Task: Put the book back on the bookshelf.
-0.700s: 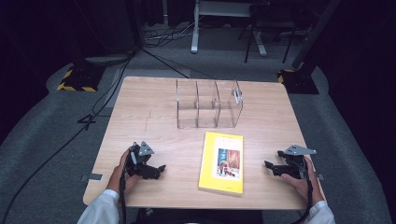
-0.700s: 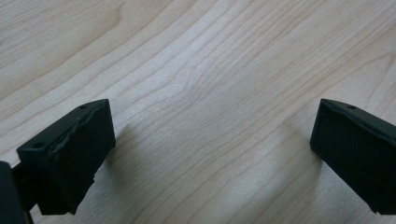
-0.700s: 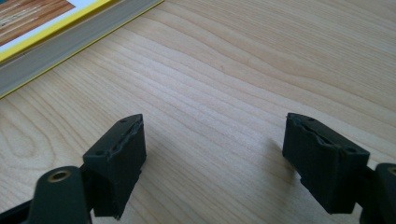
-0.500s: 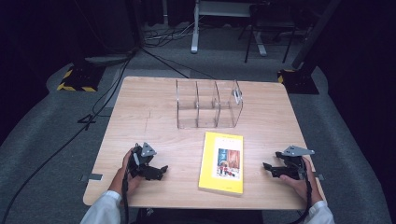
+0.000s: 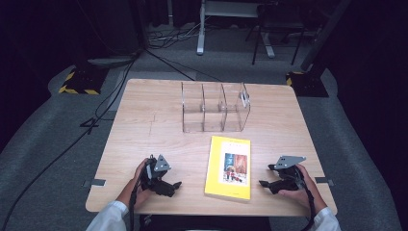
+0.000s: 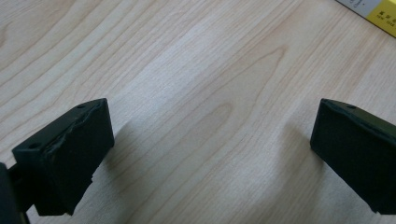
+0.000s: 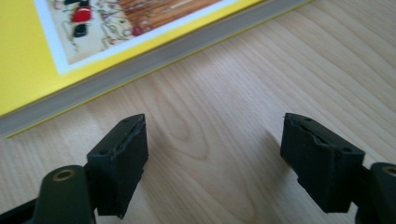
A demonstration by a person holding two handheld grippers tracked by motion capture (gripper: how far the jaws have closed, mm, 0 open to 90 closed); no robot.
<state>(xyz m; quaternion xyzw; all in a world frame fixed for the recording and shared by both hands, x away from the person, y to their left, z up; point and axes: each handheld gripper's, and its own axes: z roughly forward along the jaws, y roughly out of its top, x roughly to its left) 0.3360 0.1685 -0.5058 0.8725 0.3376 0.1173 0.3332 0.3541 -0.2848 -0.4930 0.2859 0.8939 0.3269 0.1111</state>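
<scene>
The left gripper [image 5: 166,185] sits at abt 7 o'clock on the light wooden counter [image 5: 144,125], held in the person's left hand [image 5: 137,185]. Its jaws are spread wide apart w/ nothing between them, just bare wood. In the left gripper view the two black jaws stand far from each other, low over the counter [image 6: 201,93], and a corner of the yellow book [image 6: 380,11] peeks in at 1 o'clock, well apart from the jaws.

The right gripper [image 5: 269,184] sits at abt 5 o'clock on the counter, held in the person's right hand [image 5: 298,185]. Its jaws are spread wide too and hold nothing. They point toward the flat yellow paperback book with a picture on its cover [image 5: 229,167]. In the right gripper view the book [image 7: 28,60] lies at 11 o'clock from the jaws, near them but not touching, w/ its grey page edge facing them.

The book lies flat near the front of the counter, between the two grippers, closer to the right one. Just past the book, at 12 o'clock from it, stands a clear plastic box with three open slots [image 5: 214,108]. The book and the box are close but I can't tell if they touch.
</scene>
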